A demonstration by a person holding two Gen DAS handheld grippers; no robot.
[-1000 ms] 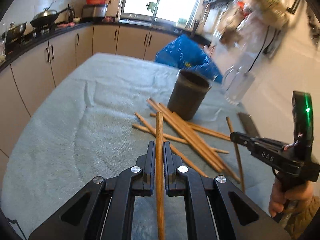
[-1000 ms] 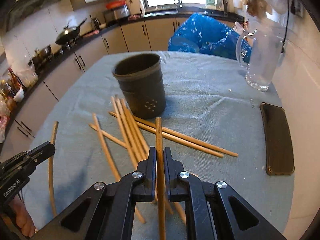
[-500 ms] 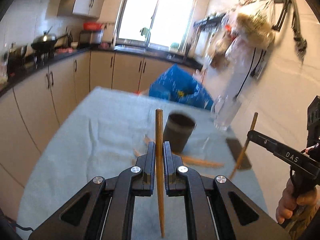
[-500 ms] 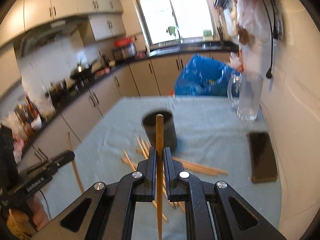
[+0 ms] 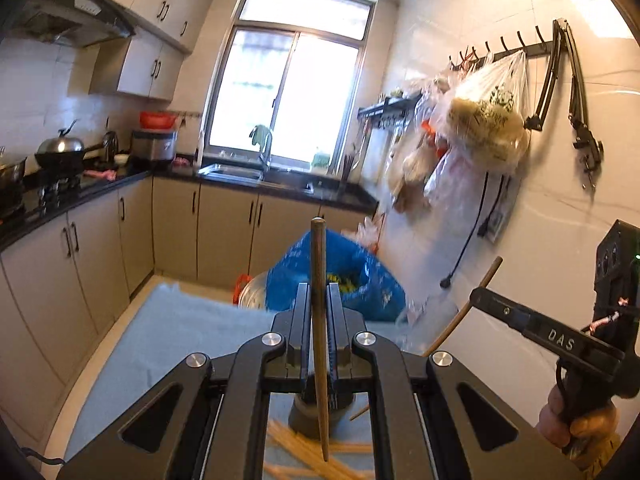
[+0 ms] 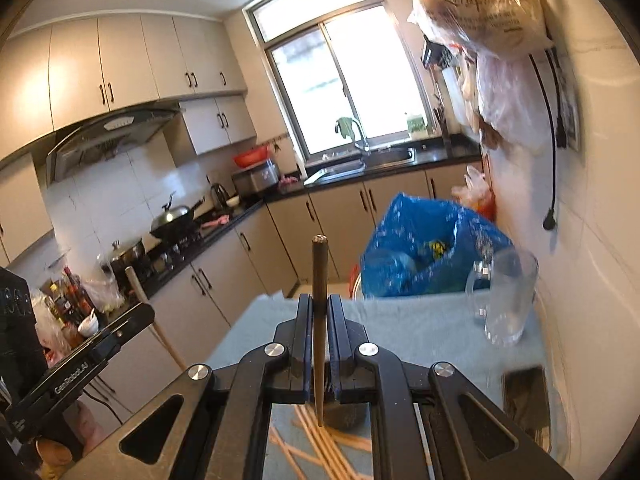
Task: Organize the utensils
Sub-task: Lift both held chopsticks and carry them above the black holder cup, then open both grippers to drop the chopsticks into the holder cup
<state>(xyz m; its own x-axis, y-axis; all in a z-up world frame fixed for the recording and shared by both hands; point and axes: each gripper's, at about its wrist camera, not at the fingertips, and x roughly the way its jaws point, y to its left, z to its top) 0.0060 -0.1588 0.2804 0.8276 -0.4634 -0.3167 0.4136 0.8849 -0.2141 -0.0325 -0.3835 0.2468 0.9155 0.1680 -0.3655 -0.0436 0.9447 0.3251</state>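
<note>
Gripping one chopstick (image 5: pixel 319 320) in the left gripper (image 5: pixel 319 308), jaws pinched narrow on its shaft; pinning it partway along so that the thick end is standing up past the fingertips and the thin tip is hanging below the linkage, probably for feeding downward into a container; holding a second chopstick (image 6: pixel 319 320) the same way in the right gripper (image 6: pixel 319 316), jaws likewise clamped tight on the wood, tip dangling straight down; carrying both sticks clear above the table (image 6: pixel 420 332), likely to gain room for tipping them over the rim; hovering over the dark utensil cup (image 5: pixel 322 412), glimpsed only in part beneath each gripper's frame, so hard to judge exact alignment; leaving the remaining loose chopsticks (image 6: pixel 320 448) scattered on the cloth just beside the cup's base, waiting for later trips; keeping well apart from the glass pitcher (image 6: pixel 504 296) and the dark flat object (image 6: pixel 524 400) by the wall; judging the step as transport toward the cup, with lowering and release not yet done.
</note>
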